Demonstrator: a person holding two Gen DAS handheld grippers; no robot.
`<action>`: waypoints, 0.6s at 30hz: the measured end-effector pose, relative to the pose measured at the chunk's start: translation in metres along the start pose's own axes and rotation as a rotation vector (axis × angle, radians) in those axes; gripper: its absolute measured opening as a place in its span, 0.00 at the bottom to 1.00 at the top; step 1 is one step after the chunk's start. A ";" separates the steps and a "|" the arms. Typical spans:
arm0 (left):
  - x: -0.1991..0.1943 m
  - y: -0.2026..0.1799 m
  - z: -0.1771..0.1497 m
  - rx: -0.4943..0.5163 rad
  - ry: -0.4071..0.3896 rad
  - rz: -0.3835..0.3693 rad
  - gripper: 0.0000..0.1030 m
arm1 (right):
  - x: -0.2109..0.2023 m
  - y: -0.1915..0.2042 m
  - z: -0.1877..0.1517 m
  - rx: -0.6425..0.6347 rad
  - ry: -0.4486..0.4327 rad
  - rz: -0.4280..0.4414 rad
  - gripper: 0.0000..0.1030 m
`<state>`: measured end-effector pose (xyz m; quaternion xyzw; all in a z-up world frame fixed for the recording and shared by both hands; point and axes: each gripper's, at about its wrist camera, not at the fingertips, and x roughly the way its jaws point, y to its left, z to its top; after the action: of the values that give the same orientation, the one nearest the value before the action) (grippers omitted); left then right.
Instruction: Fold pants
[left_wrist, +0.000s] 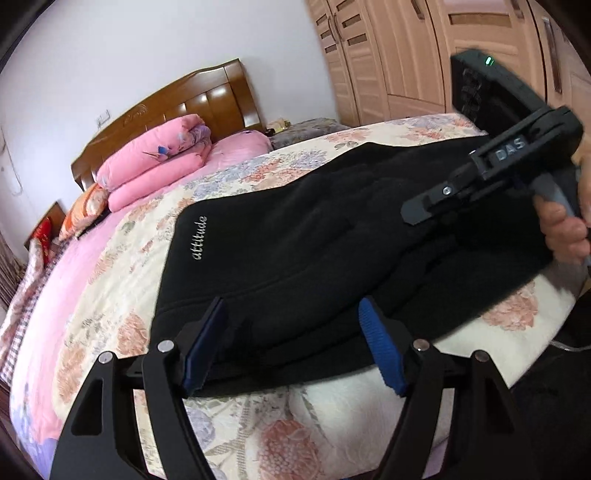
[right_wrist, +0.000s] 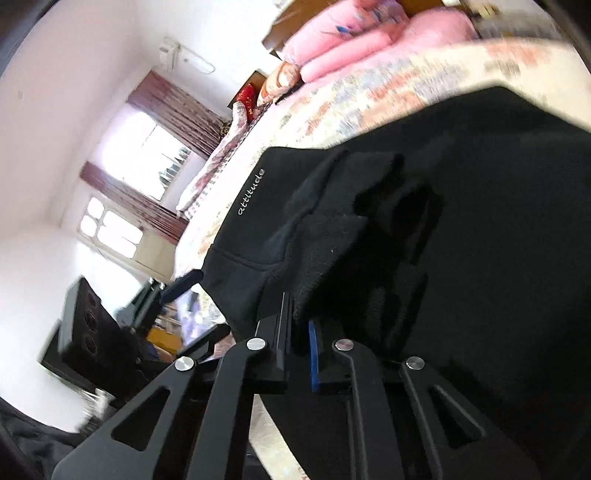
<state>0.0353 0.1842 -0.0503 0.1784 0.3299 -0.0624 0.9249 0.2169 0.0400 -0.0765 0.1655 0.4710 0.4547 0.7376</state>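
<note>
Pants, black fleece with an "attitude" print, are lying across the floral bedspread, near the bed's near edge and well apart from the pink folded quilt stacked by the headboard.

I'm judging this as mid-fold: one layer seems to be lying over another already, and the cloth is bunching toward the right end.

I'm holding the left gripper with its blue pads standing wide apart, straddling the near hem of the pants. Whether the pads are touching the cloth or hovering just above it, I can't tell. Nothing is pinched there.

I'm gripping with the right gripper: its fingers are drawn nearly together, and a fold of black fabric is running down into the narrow gap between them. I'm reading that as clamped on the pants, the held flap lifting off the layer below. From the left wrist view the right gripper is sitting above the far right portion of the garment, a hand on its handle.

Next move, as I'm reckoning it: closing the left pads on the near hem, then carrying both held edges over together, keeping the layers aligned so the fleece isn't slipping or twisting.
</note>
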 end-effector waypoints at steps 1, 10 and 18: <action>0.003 0.000 0.001 0.005 0.004 0.010 0.69 | 0.005 0.004 0.005 -0.014 -0.008 -0.003 0.09; 0.009 -0.006 0.005 0.072 0.008 -0.054 0.24 | -0.001 0.018 0.013 -0.048 -0.058 0.006 0.08; -0.002 -0.022 0.006 0.140 -0.017 -0.034 0.74 | -0.003 0.014 0.013 -0.029 -0.076 -0.003 0.08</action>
<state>0.0324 0.1616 -0.0513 0.2363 0.3197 -0.1028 0.9118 0.2205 0.0473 -0.0595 0.1712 0.4361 0.4536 0.7582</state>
